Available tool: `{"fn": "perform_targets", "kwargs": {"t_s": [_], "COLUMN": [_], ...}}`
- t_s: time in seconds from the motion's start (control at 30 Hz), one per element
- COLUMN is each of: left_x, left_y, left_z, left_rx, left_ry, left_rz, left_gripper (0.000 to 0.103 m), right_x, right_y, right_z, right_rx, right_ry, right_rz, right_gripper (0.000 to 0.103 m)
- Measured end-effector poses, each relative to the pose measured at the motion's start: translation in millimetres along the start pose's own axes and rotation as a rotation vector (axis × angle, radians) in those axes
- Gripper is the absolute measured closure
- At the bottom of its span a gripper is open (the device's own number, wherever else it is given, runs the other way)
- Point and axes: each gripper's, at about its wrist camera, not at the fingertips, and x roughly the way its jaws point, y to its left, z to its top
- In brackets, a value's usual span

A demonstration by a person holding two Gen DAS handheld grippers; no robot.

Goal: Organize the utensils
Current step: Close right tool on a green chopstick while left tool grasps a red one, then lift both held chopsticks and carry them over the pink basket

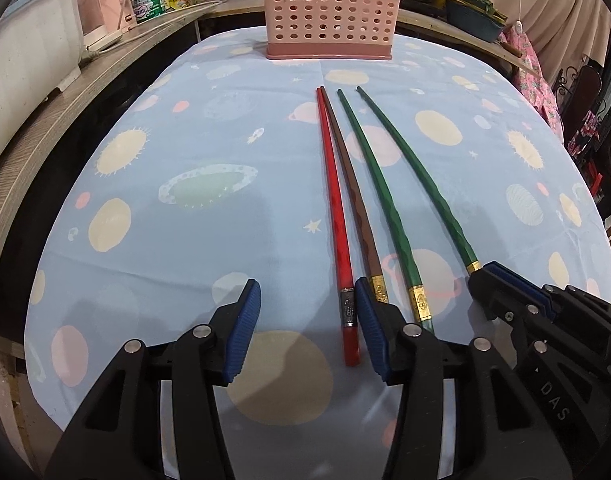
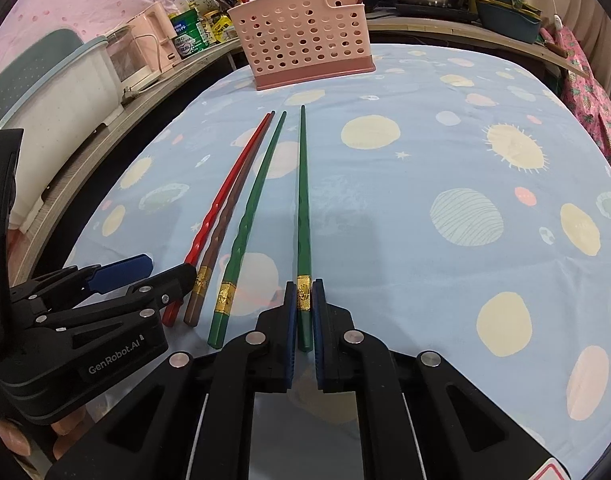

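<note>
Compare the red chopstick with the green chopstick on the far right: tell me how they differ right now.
The red chopstick is red with a silver band near its butt; the rightmost green chopstick is green with a gold band. The red one lies loose between the open jaws of the left gripper, while the right gripper has its jaws shut on the green one. Both lie flat on the tablecloth, tips toward the pink basket.

Four chopsticks are lying side by side in the middle of the worktop (image 1: 145, 184). The red chopstick (image 1: 332, 200) and brown chopstick (image 1: 353, 196) are touching at the far tips. The pink basket (image 1: 325, 12) is standing at the far edge, blocking the way there. Wide bare cloth is lying open on both sides. The left tool (image 1: 307, 330) and the right tool (image 2: 304, 312) are sitting close together at the near ends.
</note>
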Motion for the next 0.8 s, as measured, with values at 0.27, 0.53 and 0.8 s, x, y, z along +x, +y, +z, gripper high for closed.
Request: {"fn": "perform_targets", "kwargs": {"t_s": [0.27, 0.53, 0.8], "left_x": [-0.8, -0.8, -15.9], "left_y": [4.0, 8.9, 18.7], "left_z": [2.3, 4.3, 15.2], "left_rx": [-0.006, -0.021, -0.054], "left_ry": [0.001, 0.014, -0.009], "left_rz": [0.017, 0.012, -0.001], "left_gripper": [0.09, 0.096, 0.096], "right_x": [0.3, -1.2, -10.6], "right_y": [0.9, 1.6, 0.6], "right_z": [-0.5, 0.6, 11.6], "right_rx": [0.0, -0.008, -0.008], "right_ry": [-0.001, 0.006, -0.021], "right_rz": [-0.002, -0.003, 0.0], "right_gripper": [0.097, 0.096, 0.096]}}
